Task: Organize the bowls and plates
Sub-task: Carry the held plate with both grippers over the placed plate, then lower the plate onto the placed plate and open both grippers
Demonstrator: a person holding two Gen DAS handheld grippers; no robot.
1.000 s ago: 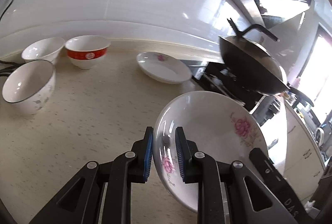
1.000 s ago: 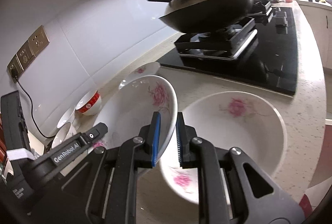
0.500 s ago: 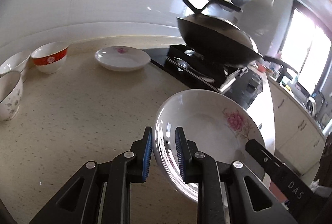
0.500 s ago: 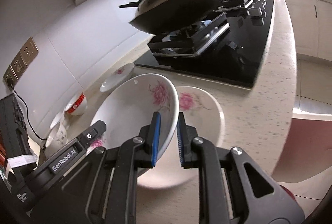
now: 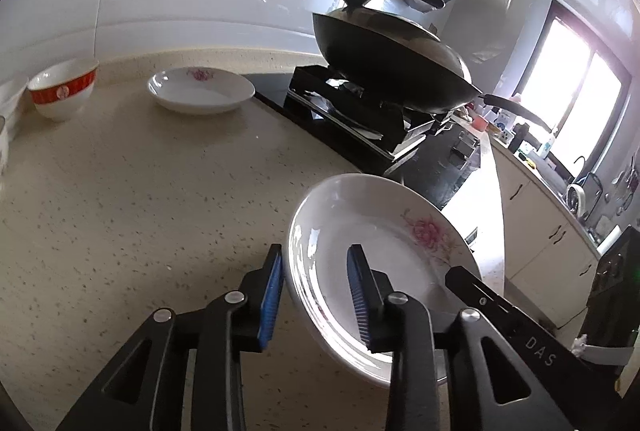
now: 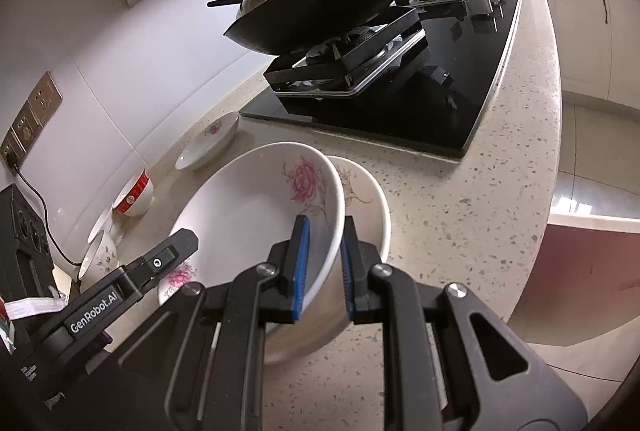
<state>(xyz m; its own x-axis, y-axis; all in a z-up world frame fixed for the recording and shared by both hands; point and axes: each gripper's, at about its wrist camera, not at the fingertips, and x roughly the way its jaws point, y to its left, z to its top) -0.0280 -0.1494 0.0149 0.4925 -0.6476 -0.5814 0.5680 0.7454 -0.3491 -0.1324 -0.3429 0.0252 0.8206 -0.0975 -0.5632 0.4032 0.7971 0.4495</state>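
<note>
A white plate with pink flowers [image 5: 380, 243] now rests in a second flowered plate [image 6: 368, 199] on the counter. My left gripper [image 5: 316, 295] straddles its near rim with the jaws apart, open. My right gripper [image 6: 322, 265] straddles the opposite rim [image 6: 256, 215], jaws also apart, open. A third flowered plate [image 5: 200, 91] lies near the wall, also in the right wrist view [image 6: 208, 147]. A red-banded bowl [image 5: 62, 89] stands left of it, also in the right wrist view [image 6: 134, 195]. A white patterned bowl [image 6: 98, 255] stands further left.
A black wok [image 5: 388, 67] sits on the gas hob [image 6: 400, 87] just behind the plates. The counter edge [image 6: 556, 135] curves on the right. A wall socket with a plugged cable [image 6: 28, 119] is at the left.
Both grippers lowered the held plate onto the plate on the counter and opened their jaws; they were shut on its rim before.
</note>
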